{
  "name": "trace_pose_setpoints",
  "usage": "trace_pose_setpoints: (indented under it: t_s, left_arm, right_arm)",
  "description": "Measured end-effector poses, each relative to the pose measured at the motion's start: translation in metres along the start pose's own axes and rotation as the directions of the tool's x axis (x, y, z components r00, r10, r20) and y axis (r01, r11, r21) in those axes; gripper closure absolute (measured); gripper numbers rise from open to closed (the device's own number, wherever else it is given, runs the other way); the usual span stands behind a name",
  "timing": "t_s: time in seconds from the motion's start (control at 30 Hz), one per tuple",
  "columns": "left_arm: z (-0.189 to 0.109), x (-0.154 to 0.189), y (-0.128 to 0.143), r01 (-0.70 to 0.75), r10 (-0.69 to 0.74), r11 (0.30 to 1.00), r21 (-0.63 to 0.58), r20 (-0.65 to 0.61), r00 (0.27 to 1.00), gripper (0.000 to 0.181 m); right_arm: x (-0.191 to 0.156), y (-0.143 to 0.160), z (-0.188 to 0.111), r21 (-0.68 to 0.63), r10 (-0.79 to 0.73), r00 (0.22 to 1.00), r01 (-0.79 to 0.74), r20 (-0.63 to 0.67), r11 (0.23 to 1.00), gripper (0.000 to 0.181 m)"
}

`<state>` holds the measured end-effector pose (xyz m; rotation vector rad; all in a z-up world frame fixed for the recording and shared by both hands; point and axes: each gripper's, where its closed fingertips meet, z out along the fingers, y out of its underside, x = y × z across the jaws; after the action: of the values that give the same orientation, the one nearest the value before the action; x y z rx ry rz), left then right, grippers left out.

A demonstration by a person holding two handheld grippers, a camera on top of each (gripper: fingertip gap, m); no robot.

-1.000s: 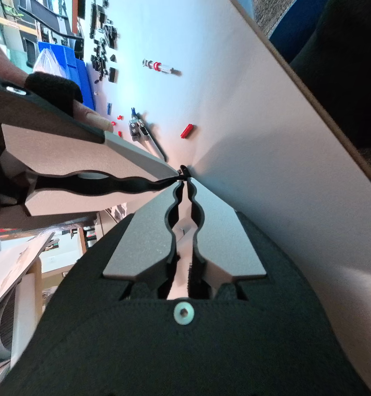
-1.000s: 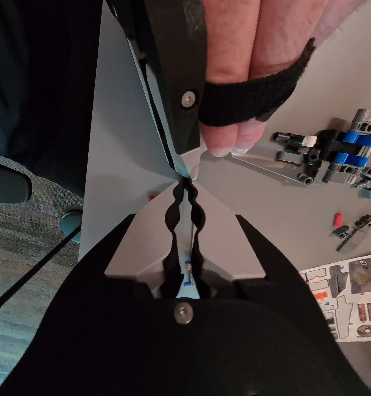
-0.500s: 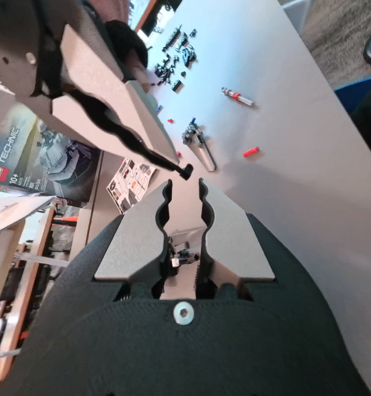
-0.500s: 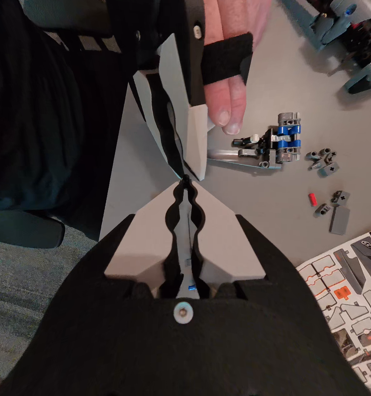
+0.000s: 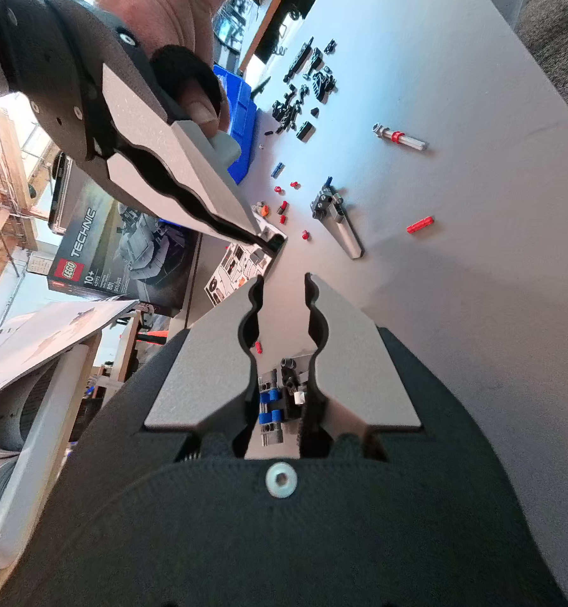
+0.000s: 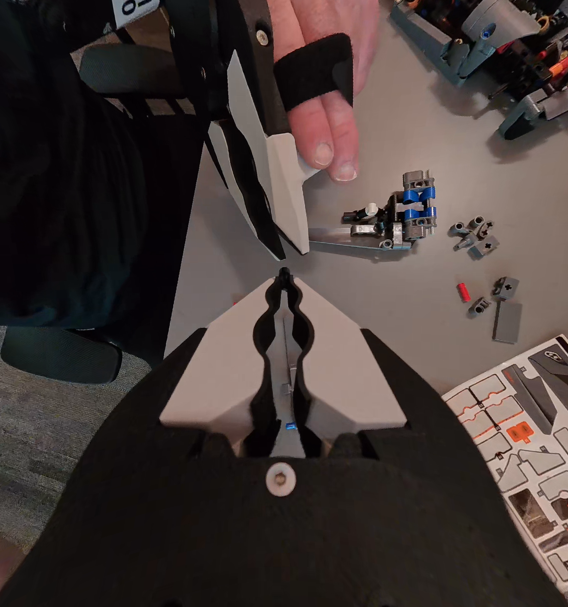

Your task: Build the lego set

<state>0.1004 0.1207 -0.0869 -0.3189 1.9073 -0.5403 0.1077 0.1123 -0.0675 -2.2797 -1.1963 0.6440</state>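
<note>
My right gripper (image 6: 284,283) is shut on a small black pin (image 6: 284,272) that sticks out of its tips. It holds the pin above the table's near edge. My left gripper (image 5: 284,278) is open and empty. Its tips face the right gripper's tips with a small gap between them. In the left wrist view the right gripper (image 5: 269,242) comes in from the upper left with the black pin (image 5: 277,241). In the right wrist view the left gripper (image 6: 290,253) hangs just above the pin. A grey and blue sub-assembly (image 6: 404,216) lies on the grey table (image 6: 391,138), and also shows between my left fingers (image 5: 272,407).
A sticker sheet (image 6: 522,443) lies at the right, with loose grey pieces (image 6: 476,235) and a red pin (image 6: 463,291) beyond it. A partly built model (image 6: 506,49) sits far right. The set's box (image 5: 118,262), a blue bin (image 5: 240,108), black parts (image 5: 302,98) and a grey panel piece (image 5: 338,223) show too. My two grippers' fingertips are within a few centimetres of each other. From either gripper's tips it is about 25 cm to the partly built model (image 6: 506,49).
Both grippers were pinched on the black pin. My left gripper has opened and let go. The two grippers have drawn apart, and the right one keeps the pin.
</note>
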Motion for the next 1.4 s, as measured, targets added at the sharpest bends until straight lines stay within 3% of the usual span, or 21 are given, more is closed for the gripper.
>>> trace_pose_setpoints:
  t_s: [0.03, 0.2, 0.47, 0.67, 0.9, 1.4]
  left_arm:
    - [0.000, 0.000, 0.000, -0.001, 0.001, 1.000, -0.002, 0.003, 1.000, 0.159]
    - [0.001, -0.002, -0.004, -0.017, 0.017, 1.000, 0.013, 0.036, 0.999, 0.158]
    - [-0.001, -0.009, -0.014, -0.169, 0.167, 0.986, 0.002, 0.171, 0.971, 0.156]
    - [-0.001, -0.016, -0.010, -0.150, 0.149, 0.989, -0.011, 0.199, 0.969, 0.158]
    - [-0.008, -0.026, -0.012, -0.066, 0.060, 0.998, 0.021, 0.212, 0.975, 0.161]
    - [-0.017, -0.039, -0.010, 0.241, -0.253, 0.964, 0.113, 0.114, 0.961, 0.159]
  right_arm:
    - [0.000, 0.001, -0.001, 0.008, 0.004, 1.000, -0.004, 0.002, 1.000, 0.180]
    - [-0.001, 0.003, -0.003, 0.043, 0.027, 1.000, -0.027, 0.009, 0.999, 0.180]
    - [0.002, -0.001, -0.003, 0.087, 0.041, 0.998, -0.045, 0.042, 0.995, 0.180]
    - [0.004, -0.002, 0.000, 0.096, 0.036, 0.998, -0.040, 0.047, 0.995, 0.180]
    - [0.006, -0.009, 0.001, 0.092, 0.027, 0.999, -0.030, 0.042, 0.995, 0.180]
    - [0.010, -0.029, -0.013, 0.092, -0.022, 0.999, 0.026, -0.046, 0.995, 0.181]
